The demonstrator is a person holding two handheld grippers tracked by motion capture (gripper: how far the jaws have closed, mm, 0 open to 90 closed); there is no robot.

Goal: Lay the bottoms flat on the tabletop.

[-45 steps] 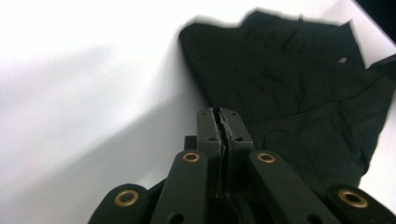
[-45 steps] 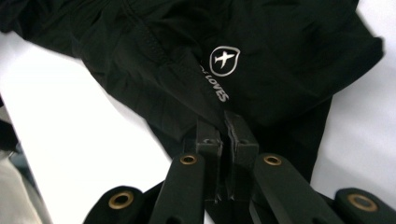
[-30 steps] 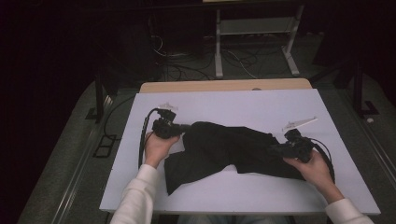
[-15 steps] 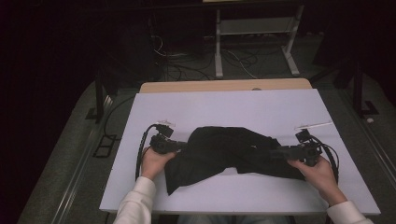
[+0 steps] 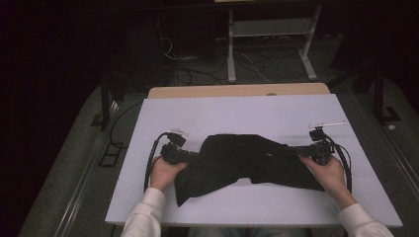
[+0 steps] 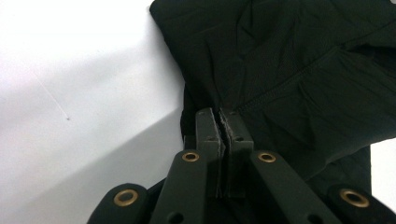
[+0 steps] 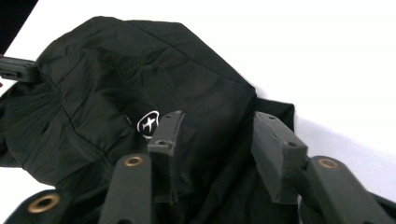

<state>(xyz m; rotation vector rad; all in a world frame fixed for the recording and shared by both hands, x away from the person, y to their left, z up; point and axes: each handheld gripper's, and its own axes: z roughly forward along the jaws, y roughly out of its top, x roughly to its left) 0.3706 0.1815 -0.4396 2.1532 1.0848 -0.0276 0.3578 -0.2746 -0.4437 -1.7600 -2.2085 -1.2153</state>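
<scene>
A black garment lies crumpled across the middle of the white table. My left gripper lies at its left end, shut on a fold of the cloth's edge. At the garment's right end is my right gripper. Its jaws stand apart over the black cloth, which lies between them without being pressed; they have just been closing. A small white logo shows beside the right gripper's left jaw. The left gripper's tip shows at the garment's far end.
A wooden strip runs along the table's far edge. Beyond it, cables lie on the dark floor under a white stand. Bare white tabletop surrounds the garment.
Both hands have come down toward the table. The left gripper moved nearer to me with the cloth's edge in it. The right gripper slid right, and the garment lies stretched wider.
</scene>
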